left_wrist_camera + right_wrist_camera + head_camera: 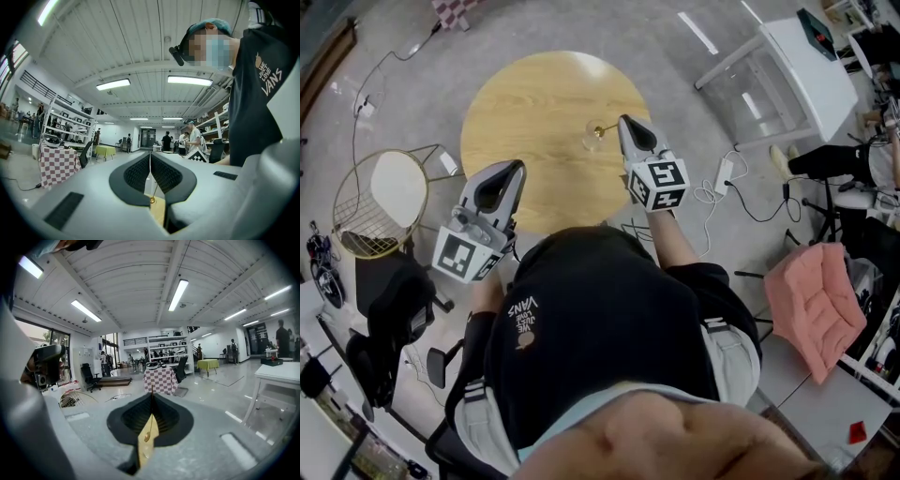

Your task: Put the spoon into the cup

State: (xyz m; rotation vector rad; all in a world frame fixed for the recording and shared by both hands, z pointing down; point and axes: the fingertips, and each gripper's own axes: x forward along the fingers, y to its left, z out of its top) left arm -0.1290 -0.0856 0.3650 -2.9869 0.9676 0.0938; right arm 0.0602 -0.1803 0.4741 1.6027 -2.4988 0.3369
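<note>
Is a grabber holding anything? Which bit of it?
The right gripper pinches the spoon by its thin handle, with the bowl hanging free. The left gripper is shut on nothing.

Thin gold spoon [601,129] was gripped at its handle end by the closed right gripper [622,120], bowl lowered at the rim of a small clear cup [591,142], cup was stood upright on a round wooden table [516,103].

Left gripper [521,165] jaws together; right gripper [622,119] jaws pinch spoon [601,129]
</note>
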